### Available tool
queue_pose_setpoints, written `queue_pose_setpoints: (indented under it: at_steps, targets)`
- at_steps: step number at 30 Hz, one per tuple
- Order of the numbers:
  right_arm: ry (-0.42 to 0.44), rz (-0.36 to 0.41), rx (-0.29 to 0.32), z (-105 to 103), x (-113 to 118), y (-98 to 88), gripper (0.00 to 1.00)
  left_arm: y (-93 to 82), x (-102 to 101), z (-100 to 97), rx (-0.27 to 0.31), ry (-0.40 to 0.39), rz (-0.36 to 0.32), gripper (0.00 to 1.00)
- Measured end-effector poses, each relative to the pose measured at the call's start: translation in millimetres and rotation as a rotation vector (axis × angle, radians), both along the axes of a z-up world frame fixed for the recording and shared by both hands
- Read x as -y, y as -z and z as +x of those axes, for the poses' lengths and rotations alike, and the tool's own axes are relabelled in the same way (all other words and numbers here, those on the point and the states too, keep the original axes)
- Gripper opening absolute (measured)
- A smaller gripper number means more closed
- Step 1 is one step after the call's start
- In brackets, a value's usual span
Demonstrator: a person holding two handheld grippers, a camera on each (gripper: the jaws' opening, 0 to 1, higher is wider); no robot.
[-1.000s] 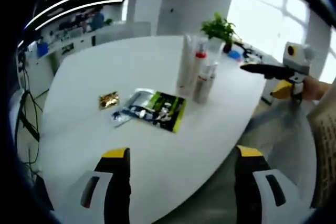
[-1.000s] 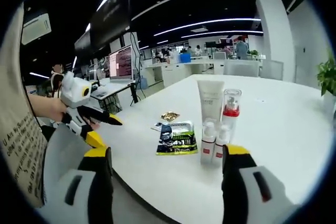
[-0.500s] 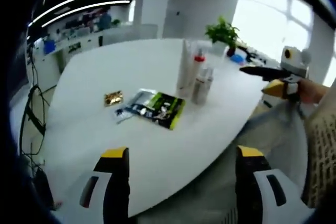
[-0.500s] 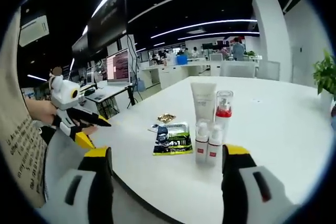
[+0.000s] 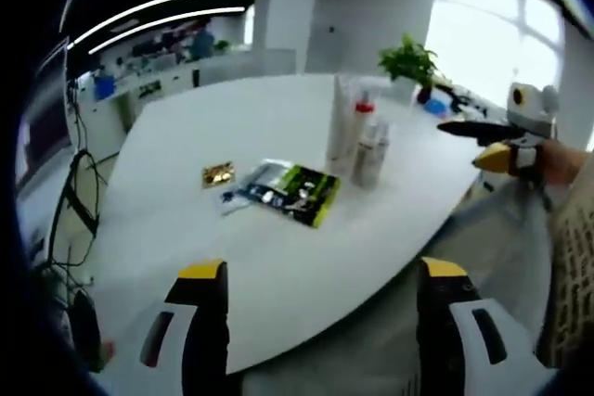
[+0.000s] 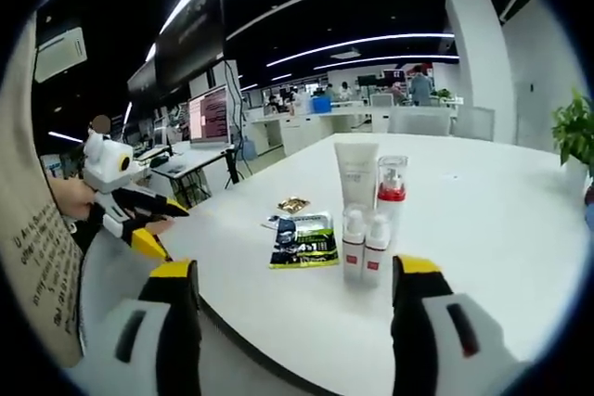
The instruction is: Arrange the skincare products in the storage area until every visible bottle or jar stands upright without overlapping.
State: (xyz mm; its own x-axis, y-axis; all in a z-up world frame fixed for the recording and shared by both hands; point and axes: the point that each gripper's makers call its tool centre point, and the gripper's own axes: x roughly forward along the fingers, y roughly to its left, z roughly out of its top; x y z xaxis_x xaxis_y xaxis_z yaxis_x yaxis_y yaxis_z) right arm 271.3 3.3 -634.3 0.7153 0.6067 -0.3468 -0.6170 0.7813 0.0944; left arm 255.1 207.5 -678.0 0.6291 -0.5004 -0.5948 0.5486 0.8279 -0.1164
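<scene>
So the skincare stuff sits in a tight little cluster out on the white tabletop (image 6: 483,210), all of it standing upright: a tall white tube (image 6: 356,181) at the back, a clear pump bottle with a red collar (image 6: 391,190) right beside it, and two small white bottles with red labels (image 6: 364,248) just in front, side by side and pretty much touching. In the left gripper view the same cluster (image 5: 359,136) shows up further off, toward the far side of the tabletop, and it's too blurry there to read any labels. Just beside the bottles lies a flat green and black sachet (image 6: 303,241), with a silvery packet (image 5: 252,183) partly under it and a small gold packet (image 6: 295,204) a bit further away, all lying flat. A potted plant (image 5: 409,62) sits at the back edge. Both grippers hang off the near edge of the tabletop, well apart from the products. The left gripper (image 5: 323,317) has its jaws spread wide with nothing between them, and the right gripper (image 6: 295,317) is the same, jaws wide apart and empty. Each one also pops up in the other's view, held in a hand (image 6: 76,198) out to the side, pointing roughly toward the tabletop.
</scene>
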Motion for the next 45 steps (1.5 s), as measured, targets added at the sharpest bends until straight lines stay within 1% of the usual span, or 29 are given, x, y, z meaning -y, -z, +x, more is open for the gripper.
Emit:
queue_pose_setpoints:
  at_steps: [1, 2, 3, 6, 9, 13, 17, 22, 26, 28, 31, 34, 36, 37, 38, 40, 42, 43, 45]
  targets:
    - [-0.02, -0.036, 0.0, -2.3, -0.9, 4.7, 0.85, 0.0, -0.3, -0.1, 0.004, -0.009, -0.001, 0.81]
    - [-0.031, -0.05, -0.002, -3.9, -2.7, 6.9, 0.84, -0.7, -0.5, 0.1, 0.009, -0.013, 0.0, 0.81]
    - [-0.044, -0.048, -0.002, -5.4, -5.7, 7.1, 0.84, -1.1, -0.5, 0.4, 0.019, -0.014, 0.006, 0.81]
    - [-0.063, -0.032, 0.0, -6.0, -9.1, 5.6, 0.84, 0.9, -1.4, 0.8, 0.016, -0.02, 0.016, 0.82]
    - [-0.067, -0.025, -0.007, -5.4, -7.1, 7.1, 0.83, 3.5, -6.0, 2.9, 0.014, -0.04, 0.026, 0.81]
    - [-0.057, 0.009, -0.008, -5.1, -2.6, 5.9, 0.83, 4.4, -10.3, 5.5, 0.027, -0.066, 0.038, 0.79]
    - [-0.054, 0.019, -0.009, -4.6, -2.2, 5.3, 0.83, 7.1, -6.5, 4.5, 0.027, -0.051, 0.07, 0.78]
    - [-0.049, -0.001, -0.015, -4.4, -1.8, 8.2, 0.82, 5.7, -2.0, 2.3, 0.019, -0.035, 0.059, 0.78]
    - [-0.017, -0.028, -0.011, -0.7, 3.3, 10.5, 0.81, 5.6, -1.4, 2.3, 0.0, -0.049, 0.045, 0.78]
    - [-0.003, -0.042, -0.009, 0.8, 5.3, 11.7, 0.82, 7.3, -0.3, 2.1, -0.024, -0.053, 0.042, 0.78]
    - [0.009, -0.068, 0.001, 1.9, 7.4, 13.1, 0.82, 13.7, -1.2, 1.4, -0.085, -0.065, 0.054, 0.82]
    - [0.014, -0.078, 0.005, 2.4, 8.6, 13.5, 0.82, 16.2, -0.6, 4.6, -0.108, -0.069, 0.062, 0.84]
    - [0.016, -0.077, 0.003, 2.4, 9.2, 13.8, 0.82, 16.8, -0.1, 8.8, -0.122, -0.081, 0.06, 0.84]
    - [0.016, -0.073, -0.003, 2.1, 9.3, 14.4, 0.82, 17.0, 1.5, 13.5, -0.137, -0.094, 0.05, 0.84]
    - [0.014, -0.072, -0.007, 1.9, 9.1, 14.8, 0.82, 16.5, 2.5, 17.3, -0.14, -0.106, 0.042, 0.84]
    - [0.003, -0.063, -0.013, 1.4, 7.2, 14.8, 0.82, 15.3, 11.8, 30.5, -0.158, -0.125, 0.011, 0.85]
    - [-0.007, -0.058, -0.02, -0.2, 5.4, 15.3, 0.82, 15.4, 17.4, 40.8, -0.162, -0.137, 0.008, 0.86]
    - [-0.018, -0.058, -0.022, -1.4, 4.0, 15.6, 0.82, 16.2, 19.5, 47.7, -0.165, -0.156, 0.018, 0.88]
    - [-0.033, -0.061, -0.023, -2.7, 2.0, 15.9, 0.81, 16.7, 26.1, 56.1, -0.168, -0.164, 0.023, 0.95]
